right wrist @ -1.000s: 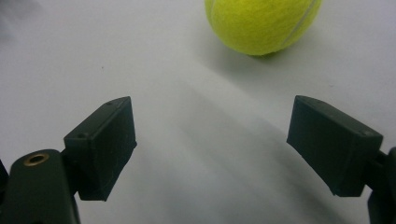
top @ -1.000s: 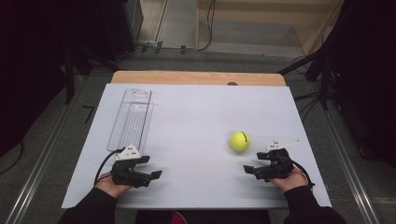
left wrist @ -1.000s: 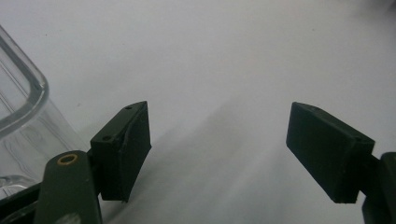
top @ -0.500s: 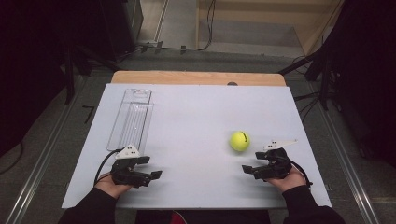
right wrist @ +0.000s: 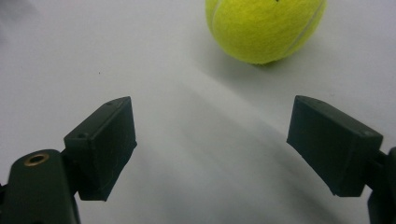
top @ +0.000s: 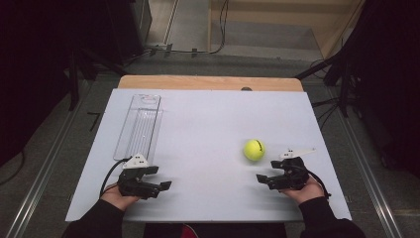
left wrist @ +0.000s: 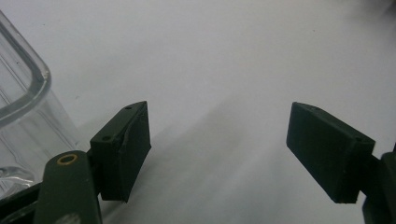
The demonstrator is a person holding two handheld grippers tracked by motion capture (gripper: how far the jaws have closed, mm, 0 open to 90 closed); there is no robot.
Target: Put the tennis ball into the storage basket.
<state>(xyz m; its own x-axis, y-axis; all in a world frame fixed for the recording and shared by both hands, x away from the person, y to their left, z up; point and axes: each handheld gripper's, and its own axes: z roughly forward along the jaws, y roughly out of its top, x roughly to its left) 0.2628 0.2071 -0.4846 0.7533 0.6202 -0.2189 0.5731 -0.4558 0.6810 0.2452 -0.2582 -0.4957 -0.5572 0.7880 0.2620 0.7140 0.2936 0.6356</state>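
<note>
- Right gripper (top: 261, 177) rests low on the white table (top: 208, 129) near the front edge, held in the person's right hand (top: 302, 187). Jaws stand apart with nothing between them; the right gripper view shows only bare table in the gap.
- Tennis ball (top: 254, 149) sits on the table just beyond and slightly left of the right gripper, near but apart. In the right gripper view the ball (right wrist: 264, 28) lies ahead of the jaws, a little off the centre of the gap.
- Judgement: the right jaws look pre-opened and aimed toward the ball, so a short push forward with a small sideways correction would bring it between the pads.
- The ball is round, so no long axis and no real heading. Its dark printed mark faces up toward the high camera; a pale seam curves down its side in the right gripper view.
- Left gripper (top: 166, 185) lies low on the table at the front left, in the left hand (top: 119, 196). Jaws wide apart, holding nothing.
- Clear plastic tray (top: 139, 128) lies just beyond the left gripper, long axis running away from the person toward the far edge. Its rounded near corner (left wrist: 21, 102) shows beside the left jaw; whether it touches I cannot tell.
- Judgement: the tray looks placed as the receiver for the ball, with the left gripper parked close to steady it.
- Ball and tray are well apart, across the table.
</note>
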